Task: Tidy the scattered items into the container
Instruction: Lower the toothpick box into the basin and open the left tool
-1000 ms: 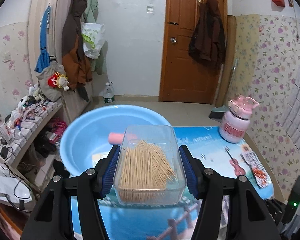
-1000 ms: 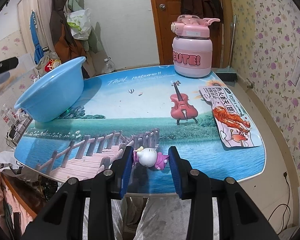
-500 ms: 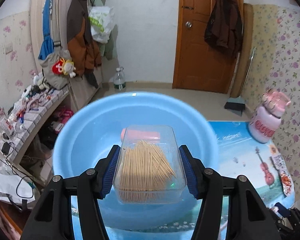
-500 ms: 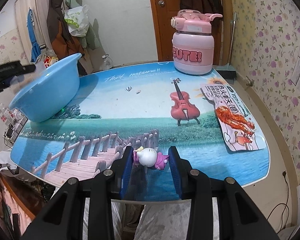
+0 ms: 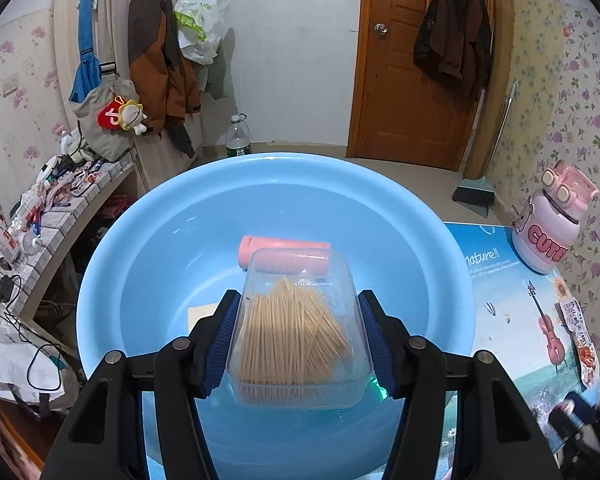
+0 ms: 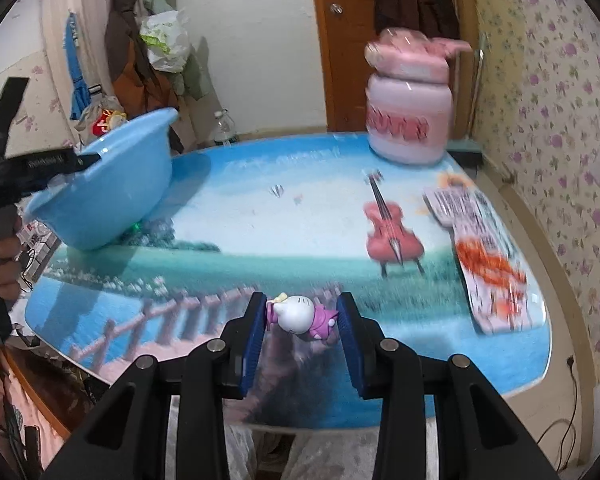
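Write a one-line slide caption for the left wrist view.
Left gripper holds a clear toothpick box over the blue basin, where a pink case already lies.

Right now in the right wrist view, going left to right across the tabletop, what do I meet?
Blue basin → small cat figurine clamped in the right hand-held gripper → printed violin → snack packet. The pink jug stands farther back, above the violin.

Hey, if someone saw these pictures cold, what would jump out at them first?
Probably the clear box of toothpicks clamped in the left gripper, held over the big blue basin with a pink case inside. Then the small white cat figurine pinched in the right gripper above the table's near edge.
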`<state>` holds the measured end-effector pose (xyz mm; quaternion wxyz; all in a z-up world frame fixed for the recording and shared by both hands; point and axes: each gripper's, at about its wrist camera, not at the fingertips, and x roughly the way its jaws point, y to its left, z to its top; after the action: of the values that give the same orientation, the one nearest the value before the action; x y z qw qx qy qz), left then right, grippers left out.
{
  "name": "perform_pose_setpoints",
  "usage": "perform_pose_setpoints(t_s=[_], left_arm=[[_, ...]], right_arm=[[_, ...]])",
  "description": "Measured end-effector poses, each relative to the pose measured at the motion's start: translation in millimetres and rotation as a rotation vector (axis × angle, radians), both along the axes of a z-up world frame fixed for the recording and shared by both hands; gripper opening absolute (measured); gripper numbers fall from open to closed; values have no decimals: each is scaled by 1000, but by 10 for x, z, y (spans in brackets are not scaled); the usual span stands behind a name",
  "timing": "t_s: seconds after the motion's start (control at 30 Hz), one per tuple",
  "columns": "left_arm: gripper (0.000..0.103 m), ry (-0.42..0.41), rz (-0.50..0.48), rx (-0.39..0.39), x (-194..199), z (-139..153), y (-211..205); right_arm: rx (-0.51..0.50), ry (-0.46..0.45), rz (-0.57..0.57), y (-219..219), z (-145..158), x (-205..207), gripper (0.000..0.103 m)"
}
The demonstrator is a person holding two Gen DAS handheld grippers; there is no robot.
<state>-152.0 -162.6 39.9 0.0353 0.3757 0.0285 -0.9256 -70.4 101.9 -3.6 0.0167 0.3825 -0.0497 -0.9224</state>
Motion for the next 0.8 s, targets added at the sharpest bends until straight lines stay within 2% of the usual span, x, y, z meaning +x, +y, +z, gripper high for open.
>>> perform_pose_setpoints(t_s=[0.27, 0.37, 0.5, 0.8], left_arm=[[57, -5, 0, 3, 0, -15, -66], [57, -10, -2, 7, 1, -32, -90], [57, -12, -6, 15, -10, -43, -113], [58, -14, -11, 26, -44, -69, -203]], right_arm=[[21, 123, 125, -398, 524, -348, 37], [-10, 136, 176, -537, 689, -516, 37], [13, 167, 235, -755, 848, -711, 37], [15, 129, 327, -1169, 893, -1129, 37]])
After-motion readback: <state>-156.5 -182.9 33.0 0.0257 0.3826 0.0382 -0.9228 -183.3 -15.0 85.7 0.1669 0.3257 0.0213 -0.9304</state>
